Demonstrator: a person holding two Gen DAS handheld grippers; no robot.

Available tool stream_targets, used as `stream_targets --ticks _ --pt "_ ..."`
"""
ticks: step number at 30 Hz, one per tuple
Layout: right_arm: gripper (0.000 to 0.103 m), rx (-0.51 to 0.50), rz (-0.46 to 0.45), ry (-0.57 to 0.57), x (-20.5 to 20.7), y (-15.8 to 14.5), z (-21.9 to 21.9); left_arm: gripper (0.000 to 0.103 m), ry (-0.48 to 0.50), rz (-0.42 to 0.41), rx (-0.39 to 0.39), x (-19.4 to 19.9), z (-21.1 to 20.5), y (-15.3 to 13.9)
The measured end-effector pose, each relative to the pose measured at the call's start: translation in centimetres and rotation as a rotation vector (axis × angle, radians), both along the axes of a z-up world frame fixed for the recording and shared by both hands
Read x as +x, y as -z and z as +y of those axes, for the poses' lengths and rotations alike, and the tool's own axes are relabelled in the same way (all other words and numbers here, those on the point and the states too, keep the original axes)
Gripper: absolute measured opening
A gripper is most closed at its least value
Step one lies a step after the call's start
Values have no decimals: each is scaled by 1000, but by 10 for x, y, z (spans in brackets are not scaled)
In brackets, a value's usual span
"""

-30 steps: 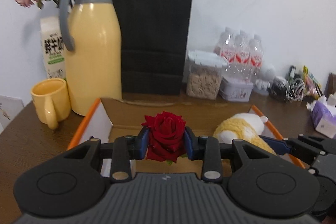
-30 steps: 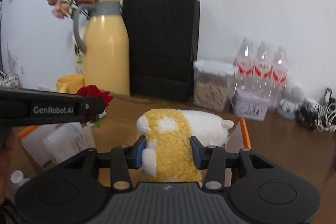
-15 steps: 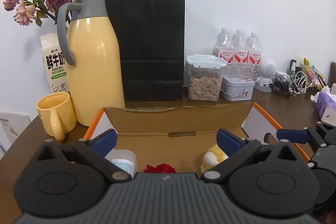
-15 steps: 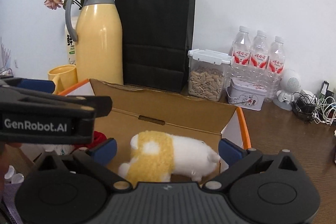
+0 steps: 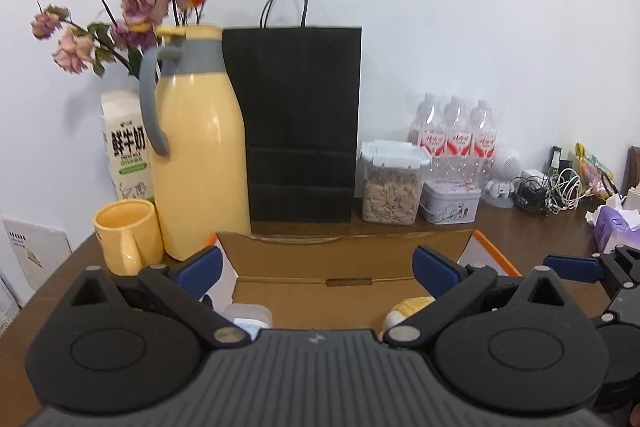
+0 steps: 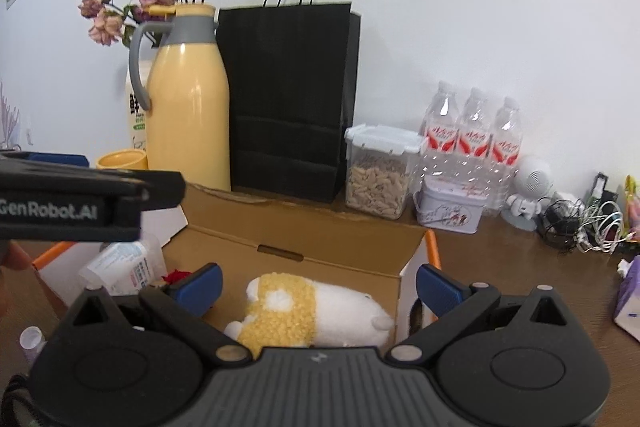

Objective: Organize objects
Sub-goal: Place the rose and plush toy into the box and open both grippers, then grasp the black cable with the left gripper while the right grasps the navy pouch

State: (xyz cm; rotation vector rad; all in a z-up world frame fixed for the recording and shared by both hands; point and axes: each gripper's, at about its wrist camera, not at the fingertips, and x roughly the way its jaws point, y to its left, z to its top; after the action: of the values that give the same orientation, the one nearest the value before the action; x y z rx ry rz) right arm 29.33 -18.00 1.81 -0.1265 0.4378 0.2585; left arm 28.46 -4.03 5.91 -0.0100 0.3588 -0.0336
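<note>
In the left wrist view, the left gripper (image 5: 316, 265) hangs with jaws spread wide and empty over the cardboard box (image 5: 344, 251); only a yellow tip of the plush toy (image 5: 408, 309) shows past the gripper body. In the right wrist view, the right gripper (image 6: 318, 281) is likewise wide and empty; the plush toy (image 6: 308, 311) lies lengthwise across the box floor, head toward the right wall. The red rose (image 6: 176, 275) is mostly hidden.

The left gripper (image 5: 316, 263) has its blue pads spread wide, nothing between them. The right gripper (image 6: 318, 283) is equally wide, pointing slightly downward.
</note>
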Motion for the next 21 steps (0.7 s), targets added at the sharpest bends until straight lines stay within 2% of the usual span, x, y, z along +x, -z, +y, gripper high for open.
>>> stream_targets --ticks 6,14,21 --pt "103 1 -23 0 -24 -9 -8 103 0 -26 12 -35 3 -7" --pt "103 -9 -10 10 -60 -10 -18 103 -26 -2 29 -77 13 -6" --pt "103 -21 33 16 -92 2 -30 103 -58 47 44 -107 24 5"
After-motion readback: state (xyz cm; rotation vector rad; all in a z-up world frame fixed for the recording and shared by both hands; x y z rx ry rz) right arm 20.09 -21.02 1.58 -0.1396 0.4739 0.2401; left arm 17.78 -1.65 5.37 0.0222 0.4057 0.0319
